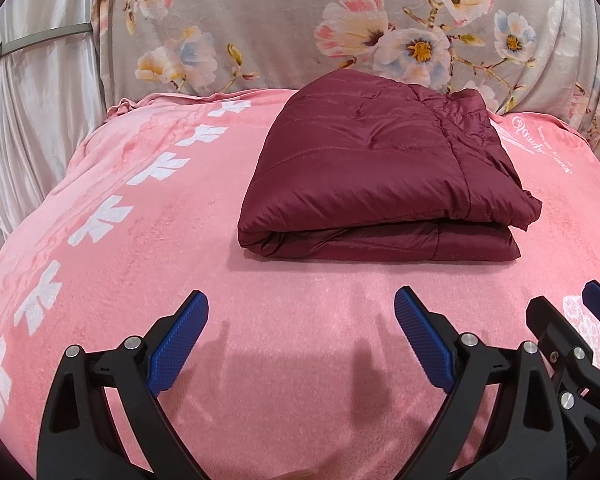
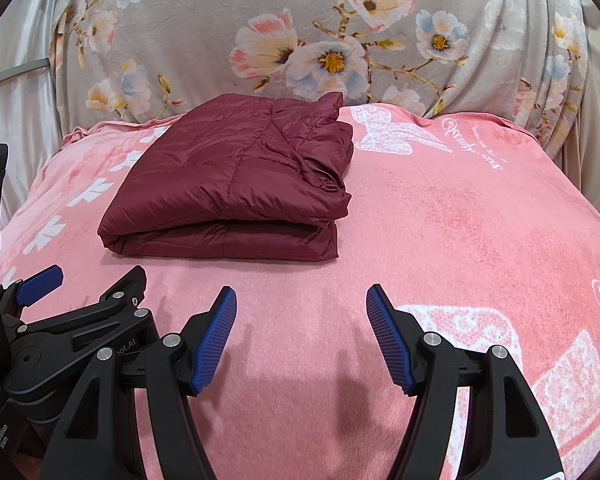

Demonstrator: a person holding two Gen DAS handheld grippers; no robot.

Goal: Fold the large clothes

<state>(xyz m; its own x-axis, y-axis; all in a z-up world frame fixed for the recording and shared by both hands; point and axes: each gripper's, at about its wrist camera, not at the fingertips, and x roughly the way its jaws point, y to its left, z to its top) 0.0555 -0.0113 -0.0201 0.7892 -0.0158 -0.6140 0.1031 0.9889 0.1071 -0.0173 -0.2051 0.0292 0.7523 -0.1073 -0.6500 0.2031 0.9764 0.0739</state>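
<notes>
Two grippers are hovering side by side above a pink blanket [image 1: 140, 240], both spread wide and pinching nothing: the left gripper [image 1: 300, 316] and the right gripper [image 2: 301, 312]. A maroon puffer jacket [image 1: 380, 168] is lying folded on the blanket ahead of them, apart from both, with nothing standing between. A floral cover [image 1: 260, 20] is draping behind it. The left view is showing a pale satin curtain [image 1: 40, 100]; the right view is showing white lace-pattern prints [image 2: 384, 132] on the blanket beside the jacket.
</notes>
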